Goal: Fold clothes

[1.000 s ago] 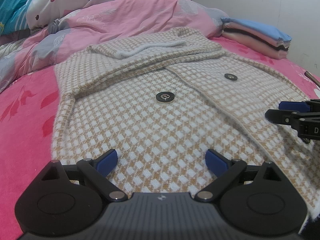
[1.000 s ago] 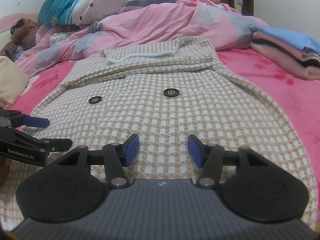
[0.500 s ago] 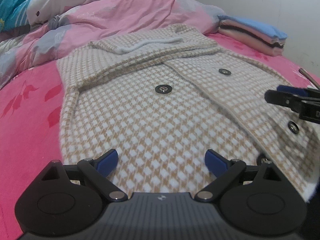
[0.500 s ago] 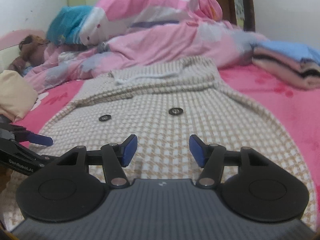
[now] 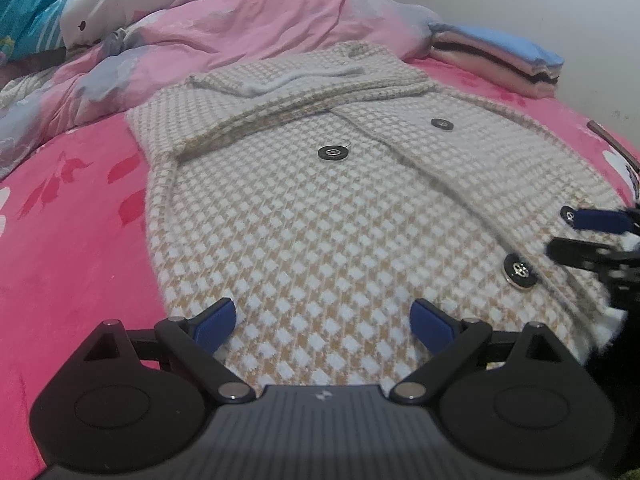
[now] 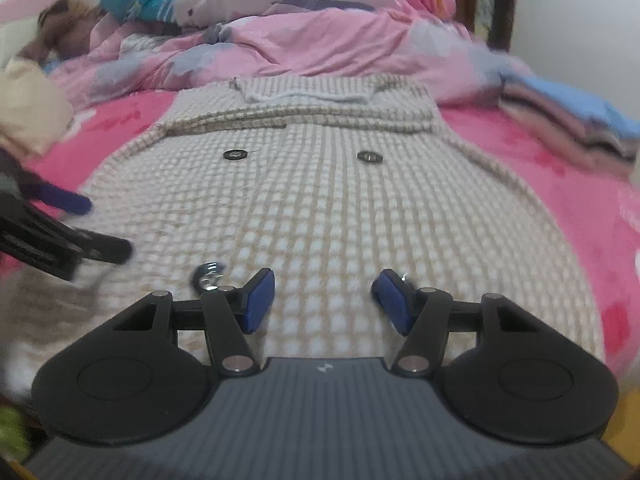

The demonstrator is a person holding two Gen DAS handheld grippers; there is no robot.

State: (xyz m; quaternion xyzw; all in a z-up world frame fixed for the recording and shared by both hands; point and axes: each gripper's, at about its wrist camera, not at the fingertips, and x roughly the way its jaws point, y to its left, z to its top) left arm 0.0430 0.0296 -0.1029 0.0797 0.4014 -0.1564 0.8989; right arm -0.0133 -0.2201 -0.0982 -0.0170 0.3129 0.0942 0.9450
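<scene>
The left gripper (image 5: pixel 322 322) points forward and downward with its blue-padded jaws spread wide and nothing between them, while the right gripper (image 6: pixel 323 300), level with it on its right side, is likewise angled down with its jaws parted and gripping nothing.

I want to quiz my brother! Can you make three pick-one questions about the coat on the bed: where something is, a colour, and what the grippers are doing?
1. Where is the folded pile?
A under the coat
B on the bed's far right
C on the floor

2. What colour is the sheet?
A green
B white
C pink

3. How is the left gripper?
A open, holding nothing
B shut on a button
C shut on a sock

Answers:
B: the pile lies far right, beyond the coat.
C: the sheet is pink.
A: the left gripper has its pads apart above the coat.
</scene>
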